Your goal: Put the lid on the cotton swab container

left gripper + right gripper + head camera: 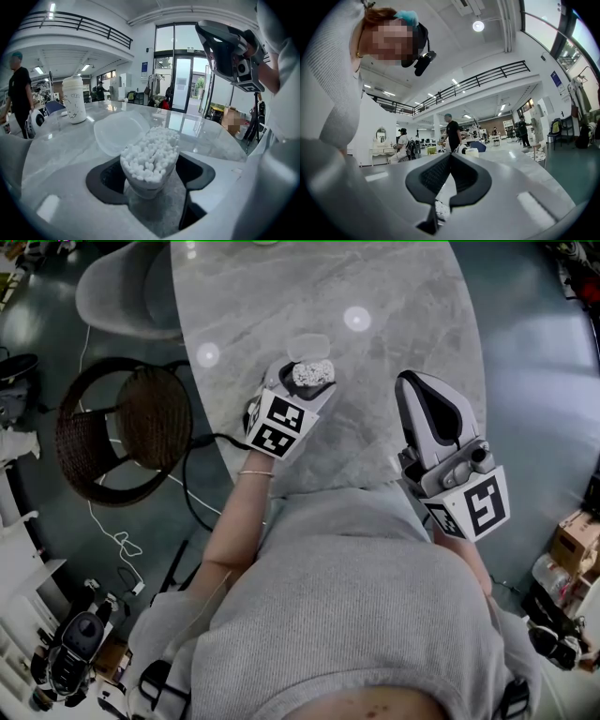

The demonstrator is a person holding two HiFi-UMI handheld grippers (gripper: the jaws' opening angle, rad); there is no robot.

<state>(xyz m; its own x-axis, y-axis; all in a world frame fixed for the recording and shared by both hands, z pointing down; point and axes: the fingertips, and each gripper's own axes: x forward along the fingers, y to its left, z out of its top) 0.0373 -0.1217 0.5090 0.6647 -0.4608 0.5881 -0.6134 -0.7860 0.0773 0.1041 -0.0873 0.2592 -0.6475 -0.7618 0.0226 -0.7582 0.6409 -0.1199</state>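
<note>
Table (pixel 394 296): grey stone top with a round end.
White cup (pixel 74 99): stands upright with its lid on, near the tabletop's far left edge.
Basket chair (pixel 122 427): round and dark, on the floor just beside the tabletop's left edge.
Grey chair (pixel 122 287): at the tabletop's far left edge.
Black cable (pixel 202 479): loops on the floor by the basket chair.
Box (pixel 574 542): brown, on the floor, well apart from the tabletop's right edge.
Person in black (pixel 452 133): stands far off.

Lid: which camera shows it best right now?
Left gripper view: the lid lies large and central on the table, just behind the cotton swab container. Head view shows it small and faint. Right gripper view doesn't show it.
</note>
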